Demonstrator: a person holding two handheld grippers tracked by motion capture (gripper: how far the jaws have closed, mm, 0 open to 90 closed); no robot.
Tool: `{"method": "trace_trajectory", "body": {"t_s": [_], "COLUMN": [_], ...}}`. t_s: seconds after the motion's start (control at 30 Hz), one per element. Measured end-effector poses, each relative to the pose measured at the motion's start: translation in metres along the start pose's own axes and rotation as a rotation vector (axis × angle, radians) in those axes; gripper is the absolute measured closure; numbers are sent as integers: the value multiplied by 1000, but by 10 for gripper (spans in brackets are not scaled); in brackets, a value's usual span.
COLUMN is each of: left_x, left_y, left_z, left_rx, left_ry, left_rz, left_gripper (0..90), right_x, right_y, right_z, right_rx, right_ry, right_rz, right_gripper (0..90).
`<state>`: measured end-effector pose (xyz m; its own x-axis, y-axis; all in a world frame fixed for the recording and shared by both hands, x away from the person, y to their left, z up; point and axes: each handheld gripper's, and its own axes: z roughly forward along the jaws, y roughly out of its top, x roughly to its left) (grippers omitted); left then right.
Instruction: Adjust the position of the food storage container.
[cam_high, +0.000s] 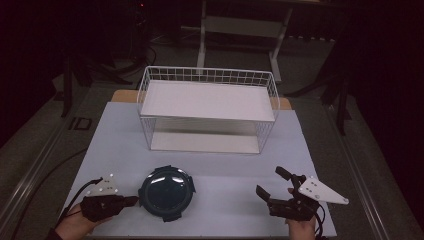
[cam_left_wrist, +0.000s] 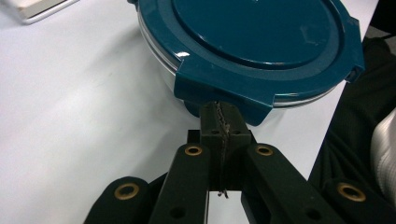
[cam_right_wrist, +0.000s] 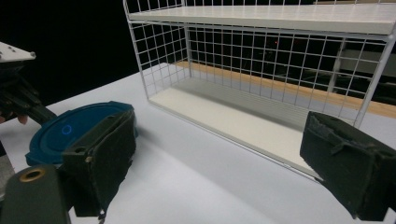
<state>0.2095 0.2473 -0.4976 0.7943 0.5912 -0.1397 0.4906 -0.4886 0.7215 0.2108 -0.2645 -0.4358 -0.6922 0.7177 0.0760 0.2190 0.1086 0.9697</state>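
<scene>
Container: a round clear container with a dark teal lid (cam_high: 166, 192) sat on the counter (cam_high: 225, 165) near the front edge, left of centre, lid fitted and its corner tabs sticking out.
Lid tab: one tab (cam_left_wrist: 219, 95) faced the left gripper, which likely made it the natural place to take hold or push.
Left gripper (cam_left_wrist: 219, 122): its fingers were pressed fully together, tips right up against that tab; whether any of the tab's edge was pinched between them could not be told. Seen from above, the gripper (cam_high: 131, 201) lay low and nearly level on the container's left side, which suits nudging or dragging it across the counter.
Right gripper (cam_high: 274, 183): it rested well apart on the right, fingers (cam_right_wrist: 105, 154) spread wide with nothing between them, apparently waiting.
Wire shelf rack (cam_high: 207, 107): white, two levels, it stood behind the container at the back of the counter, open front toward the person; both levels were bare, so it looked a likely destination.
Judgement: the container had not yet left the counter.
</scene>
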Motion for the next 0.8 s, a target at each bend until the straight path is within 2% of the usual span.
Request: {"method": "trace_trajectory", "body": {"t_s": [0.2,0.3,0.4,0.8], "left_x": [-1,-4,-4,-1], "left_y": [13,19,24,50], "left_z": [14,21,28,51], "left_rx": [1,1,-4,-17], "left_ry": [-27,-27,-33,-7], "left_rz": [22,44,45,50], "left_gripper": [899,899,899,899], "right_x": [0,0,0,1], "right_y": [0,-1,-1,-2], "right_z": [0,1,1,2], "right_rx": [3,4,5,14], "right_ry": [4,8,10,19], "right_rz": [0,-1,-1,4], "right_gripper": [103,103,103,103]}}
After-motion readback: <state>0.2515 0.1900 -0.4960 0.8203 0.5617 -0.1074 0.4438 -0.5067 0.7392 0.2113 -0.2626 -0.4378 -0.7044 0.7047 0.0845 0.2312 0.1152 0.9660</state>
